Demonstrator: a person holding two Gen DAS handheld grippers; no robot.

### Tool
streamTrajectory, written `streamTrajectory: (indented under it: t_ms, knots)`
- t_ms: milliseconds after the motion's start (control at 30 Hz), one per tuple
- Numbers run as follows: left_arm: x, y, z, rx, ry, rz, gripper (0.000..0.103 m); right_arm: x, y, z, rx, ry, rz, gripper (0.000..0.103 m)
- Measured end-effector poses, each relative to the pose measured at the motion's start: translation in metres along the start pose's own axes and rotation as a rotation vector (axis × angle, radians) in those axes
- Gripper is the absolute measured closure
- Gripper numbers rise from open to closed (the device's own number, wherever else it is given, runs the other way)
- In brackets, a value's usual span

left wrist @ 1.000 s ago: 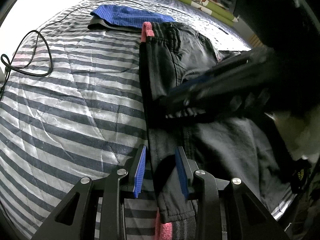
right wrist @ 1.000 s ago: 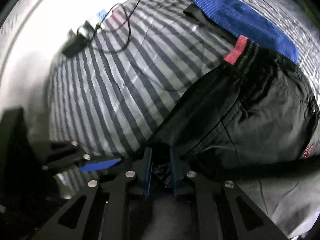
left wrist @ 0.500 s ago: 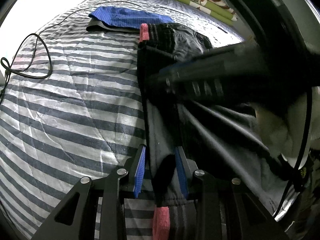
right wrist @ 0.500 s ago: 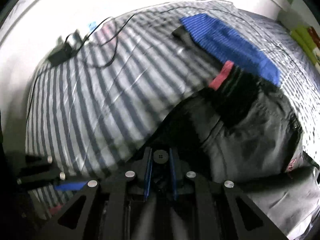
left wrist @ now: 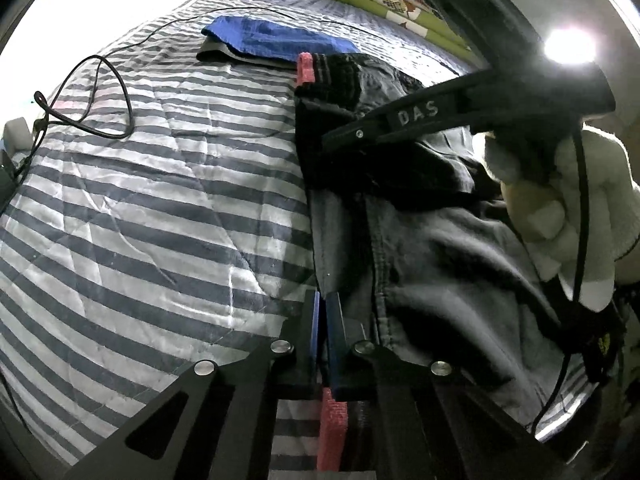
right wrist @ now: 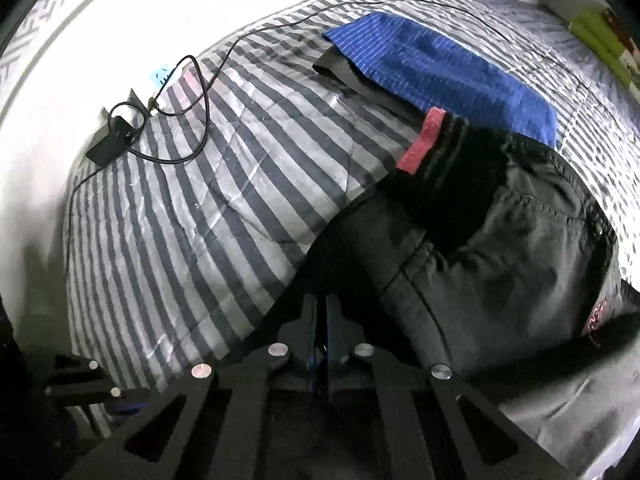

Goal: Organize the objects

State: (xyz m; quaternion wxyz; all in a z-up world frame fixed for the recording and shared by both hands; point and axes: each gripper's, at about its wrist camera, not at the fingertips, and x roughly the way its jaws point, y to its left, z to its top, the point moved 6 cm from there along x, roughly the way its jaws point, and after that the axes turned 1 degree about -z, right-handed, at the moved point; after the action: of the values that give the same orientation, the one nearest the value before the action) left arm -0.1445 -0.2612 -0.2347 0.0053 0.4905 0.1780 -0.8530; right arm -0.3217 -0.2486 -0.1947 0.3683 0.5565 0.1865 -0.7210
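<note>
Steeply downward, both grippers are angled onto the bed. The left gripper (left wrist: 323, 308) is seen at 6 o'clock of its own view, blue pads pressed together, the edge of the dark shorts (left wrist: 420, 248) pinched between them; the pink waistband end (left wrist: 331, 432) is seen hanging below the fingers. The right gripper (right wrist: 320, 320) is likewise clamped to a slit at 6 o'clock of its view, with black fabric of the shorts (right wrist: 500, 248) bunched at the tips, so a grip on the cloth is read.

The shorts are spread over the striped duvet (left wrist: 140, 208), from centre toward 3 o'clock in the left view, the second pink waistband tab (left wrist: 305, 67) at 12 o'clock, touching the folded blue cloth (left wrist: 280, 40).

Only in the left view are shown: the right tool's black body, lettered DAS (left wrist: 418, 114), crossing at 2 o'clock above the shorts, a white fleecy sleeve (left wrist: 572, 208) at 3 o'clock, a green patterned blanket (left wrist: 384, 0) at 1 o'clock.

Only in the right view are shown: a black plug block (right wrist: 110, 144) at 10 o'clock on the cable (right wrist: 200, 92), a red print on the shorts (right wrist: 596, 316) at 4 o'clock, and part of the left tool (right wrist: 84, 384) at 8 o'clock.
</note>
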Motion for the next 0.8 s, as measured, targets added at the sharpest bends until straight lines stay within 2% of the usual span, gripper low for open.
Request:
streamTrajectory:
  t_ms: [167, 200, 367, 400, 467, 500, 600, 700, 800]
  knots:
    - [-0.001, 0.002, -0.002, -0.008, 0.005, -0.007, 0.100, -0.005, -0.002, 0.000, 0.018, -0.008, 0.037, 0.099]
    - [-0.002, 0.002, -0.002, -0.007, 0.002, -0.007, 0.100, -0.004, -0.001, -0.002, 0.024, -0.001, 0.066, 0.099]
    - [-0.003, 0.004, -0.004, -0.007, 0.003, -0.005, 0.100, -0.002, -0.003, -0.001, 0.050, -0.004, 0.076, 0.097]
    - [-0.003, 0.004, -0.005, -0.004, 0.005, -0.003, 0.100, -0.003, -0.002, -0.001, 0.055, -0.001, 0.095, 0.095]
    - [-0.004, 0.004, -0.006, -0.003, 0.005, -0.002, 0.100, -0.007, -0.001, -0.003, 0.052, 0.000, 0.126, 0.085]
    - [-0.005, 0.004, -0.006, -0.002, 0.005, -0.003, 0.100, -0.013, 0.000, -0.005, 0.048, -0.020, 0.134, 0.085]
    - [-0.004, 0.006, -0.007, -0.010, 0.008, -0.001, 0.101, -0.021, 0.000, -0.010, 0.015, -0.050, 0.081, 0.085]
    - [-0.005, 0.006, -0.009, -0.005, 0.007, 0.007, 0.101, -0.014, 0.000, -0.012, 0.012, -0.032, 0.054, 0.086]
    - [-0.005, 0.007, -0.009, -0.007, 0.009, 0.007, 0.101, -0.006, 0.005, -0.013, 0.010, -0.006, 0.069, 0.085]
